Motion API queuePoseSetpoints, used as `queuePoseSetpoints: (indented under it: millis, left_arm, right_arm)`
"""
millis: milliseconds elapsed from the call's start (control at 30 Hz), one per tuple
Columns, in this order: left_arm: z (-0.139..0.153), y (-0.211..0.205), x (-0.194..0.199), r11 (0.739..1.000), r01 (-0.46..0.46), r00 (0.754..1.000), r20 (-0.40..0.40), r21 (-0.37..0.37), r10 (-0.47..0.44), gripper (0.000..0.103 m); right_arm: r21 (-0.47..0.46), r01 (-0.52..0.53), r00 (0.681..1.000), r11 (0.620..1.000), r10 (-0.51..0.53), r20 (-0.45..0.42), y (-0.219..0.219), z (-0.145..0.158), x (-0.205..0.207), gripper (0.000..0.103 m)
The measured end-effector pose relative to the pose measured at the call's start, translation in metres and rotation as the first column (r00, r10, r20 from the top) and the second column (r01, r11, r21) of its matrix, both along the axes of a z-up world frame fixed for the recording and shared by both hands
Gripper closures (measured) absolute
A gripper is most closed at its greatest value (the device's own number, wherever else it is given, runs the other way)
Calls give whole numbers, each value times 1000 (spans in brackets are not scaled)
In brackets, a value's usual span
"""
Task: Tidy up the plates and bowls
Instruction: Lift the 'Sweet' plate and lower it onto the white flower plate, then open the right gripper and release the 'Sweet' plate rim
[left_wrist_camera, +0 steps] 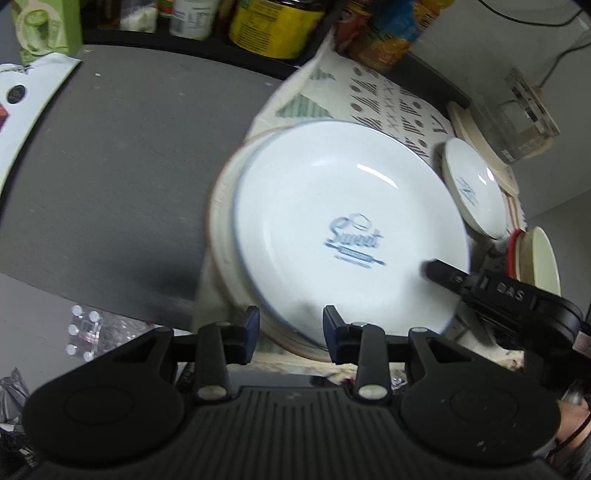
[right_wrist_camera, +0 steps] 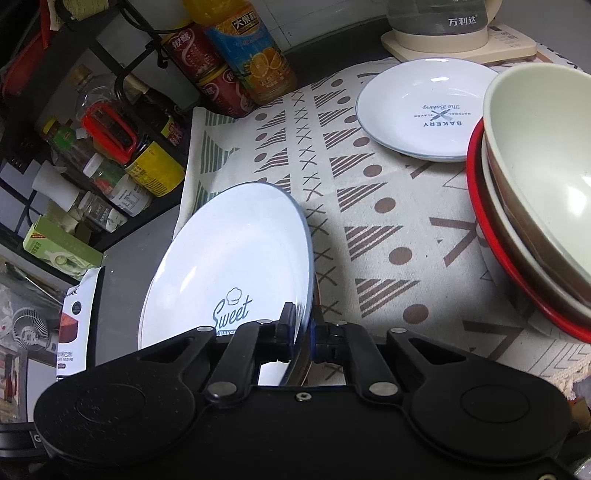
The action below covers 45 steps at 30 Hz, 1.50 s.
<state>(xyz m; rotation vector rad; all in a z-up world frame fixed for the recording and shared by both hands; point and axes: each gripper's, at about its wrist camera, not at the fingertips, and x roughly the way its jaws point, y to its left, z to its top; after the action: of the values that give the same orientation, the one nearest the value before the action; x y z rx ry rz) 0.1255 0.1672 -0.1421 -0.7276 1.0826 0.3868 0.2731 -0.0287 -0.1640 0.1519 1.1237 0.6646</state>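
A white "Sweet" plate (left_wrist_camera: 343, 229) with a blue rim is held tilted above a stack of cream plates (left_wrist_camera: 225, 243) on the patterned cloth. My right gripper (right_wrist_camera: 303, 325) is shut on this plate's rim (right_wrist_camera: 236, 266); it shows in the left wrist view (left_wrist_camera: 439, 271) at the plate's right edge. My left gripper (left_wrist_camera: 291, 325) is open, its fingers either side of the near rim of the plates, apart from them. A small white "Bakery" plate (right_wrist_camera: 424, 110) lies on the cloth further back. A stack of bowls (right_wrist_camera: 535, 192), cream on top and red-rimmed below, stands at the right.
Bottles and jars (right_wrist_camera: 229, 62) line the back on a black rack (right_wrist_camera: 74, 110). A kettle base (right_wrist_camera: 443, 33) stands at the far right. A dark grey counter (left_wrist_camera: 129, 177) lies left of the patterned cloth (right_wrist_camera: 369, 221). A white box (left_wrist_camera: 22, 110) lies at the far left.
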Motion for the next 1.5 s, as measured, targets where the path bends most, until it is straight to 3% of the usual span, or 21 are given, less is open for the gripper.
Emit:
queuePoseSetpoints:
  millis: [367, 500, 767, 1033, 1133, 1200, 1267, 1300, 1367, 1500]
  left_arm:
    - [-5, 36, 9, 992, -54, 998, -3, 112, 55, 68]
    - [-12, 40, 14, 994, -54, 999, 2, 100, 54, 70]
    - [-15, 46, 11, 994, -70, 996, 54, 85, 66, 88]
    - [-12, 49, 17, 995, -40, 999, 25, 94, 38, 89]
    - [-1, 49, 21, 994, -33, 999, 26, 103, 30, 84]
    - [7, 50, 26, 993, -35, 999, 36, 114, 31, 73]
    - [18, 49, 32, 989, -36, 998, 53, 142, 29, 53]
    - [22, 49, 36, 987, -35, 998, 64, 156, 25, 49]
    - [32, 47, 46, 984, -23, 996, 84, 177, 8, 39]
    - [43, 44, 68, 988, -6, 993, 121, 156, -13, 35]
  right_arm:
    - [-52, 18, 1000, 999, -17, 25, 6, -2, 1, 95]
    - [-61, 20, 1000, 998, -19, 22, 8, -4, 0, 94]
    - [-85, 2, 1000, 996, -1, 13, 14, -13, -3, 92]
    - [-109, -27, 999, 994, 30, 32, 17, -11, -4, 86]
    - [-88, -27, 998, 996, 32, 55, 15, 1, -1, 78]
    - [-67, -23, 997, 998, 27, 67, 13, 11, 3, 71]
    - [-55, -15, 996, 998, 19, 84, 13, 20, 8, 58]
    - [-47, -8, 996, 999, 12, 93, 12, 24, 11, 52]
    - [-33, 7, 994, 999, -3, 107, 10, 33, 18, 48]
    - [-15, 37, 991, 999, -35, 129, 5, 48, 33, 37]
